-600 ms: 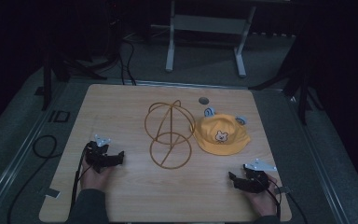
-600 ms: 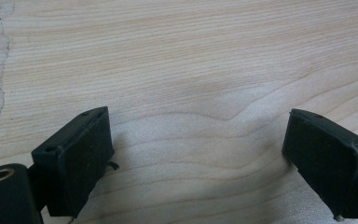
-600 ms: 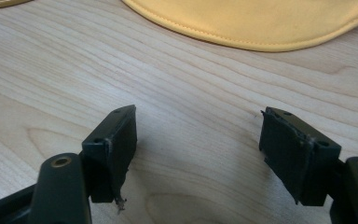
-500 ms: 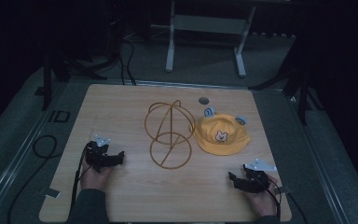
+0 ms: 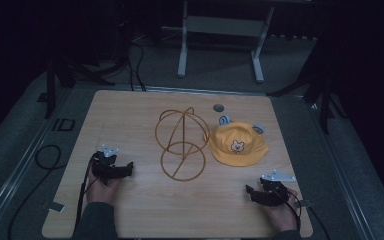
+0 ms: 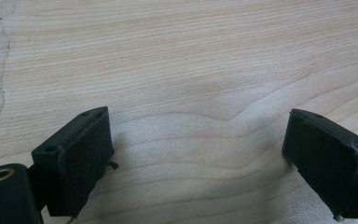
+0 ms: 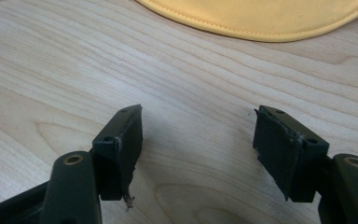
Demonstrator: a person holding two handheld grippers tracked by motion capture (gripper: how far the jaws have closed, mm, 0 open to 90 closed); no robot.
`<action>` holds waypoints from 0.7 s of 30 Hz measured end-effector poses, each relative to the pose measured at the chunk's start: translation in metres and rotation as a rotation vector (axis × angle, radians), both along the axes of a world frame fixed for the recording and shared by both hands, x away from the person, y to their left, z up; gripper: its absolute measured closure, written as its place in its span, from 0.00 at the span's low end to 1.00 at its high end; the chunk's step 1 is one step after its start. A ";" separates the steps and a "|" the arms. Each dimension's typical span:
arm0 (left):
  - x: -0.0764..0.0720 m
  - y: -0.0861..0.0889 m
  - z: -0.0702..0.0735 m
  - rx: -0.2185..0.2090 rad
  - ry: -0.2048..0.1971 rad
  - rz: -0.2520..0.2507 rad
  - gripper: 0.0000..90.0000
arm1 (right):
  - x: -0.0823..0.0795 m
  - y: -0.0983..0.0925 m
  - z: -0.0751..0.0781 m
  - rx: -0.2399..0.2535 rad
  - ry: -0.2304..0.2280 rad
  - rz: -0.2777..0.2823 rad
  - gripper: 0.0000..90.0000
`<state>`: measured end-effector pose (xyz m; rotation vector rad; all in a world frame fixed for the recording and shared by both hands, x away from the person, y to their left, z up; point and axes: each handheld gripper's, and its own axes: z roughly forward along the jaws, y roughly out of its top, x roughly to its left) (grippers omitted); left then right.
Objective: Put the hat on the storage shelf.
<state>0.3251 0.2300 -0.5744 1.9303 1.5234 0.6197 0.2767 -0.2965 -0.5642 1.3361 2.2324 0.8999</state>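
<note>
A yellow bucket hat (image 5: 237, 145) with a small bear face and blue ears lies flat on the wooden table (image 5: 130, 115), right of centre. Just left of it stands a golden wire frame (image 5: 181, 145) made of hoops. My left gripper (image 5: 128, 167) rests on the table near the front left, its jaws pointing right toward the frame. In its own view the left gripper (image 6: 200, 128) is open over bare wood. My right gripper (image 5: 250, 192) lies at the front right, below the hat. Its jaws stand apart around nothing in the right gripper view (image 7: 198, 126), with the hat's brim (image 7: 261, 21) ahead.
A small grey disc (image 5: 219, 107) sits in the table behind the hat. A white metal stand (image 5: 220, 30) is on the floor beyond the far edge. Cables (image 5: 45, 155) lie on the floor at the left. A piece of tape (image 5: 55, 206) marks the front left corner.
</note>
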 end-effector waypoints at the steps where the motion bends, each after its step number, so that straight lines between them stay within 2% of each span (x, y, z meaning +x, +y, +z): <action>1: 0.000 0.000 0.000 0.000 0.000 0.000 0.09 | 0.000 0.000 0.001 -0.002 0.006 0.005 0.38; 4: 0.000 0.000 0.000 0.000 0.000 -0.002 0.09 | 0.001 -0.001 0.002 -0.010 0.022 0.017 0.40; 8: 0.000 0.000 0.000 -0.002 0.000 -0.006 0.09 | 0.002 0.000 0.006 -0.034 0.052 0.059 0.46; 15: 0.000 -0.001 0.000 -0.002 0.000 -0.004 0.09 | 0.002 0.000 0.009 -0.055 0.072 0.115 0.49; 16: 0.000 0.000 0.000 -0.001 0.000 -0.005 0.09 | 0.002 0.002 0.011 -0.075 0.074 0.126 0.50; 21: 0.000 -0.001 0.000 -0.002 0.000 -0.004 0.09 | 0.003 0.004 0.015 -0.112 0.091 0.168 0.51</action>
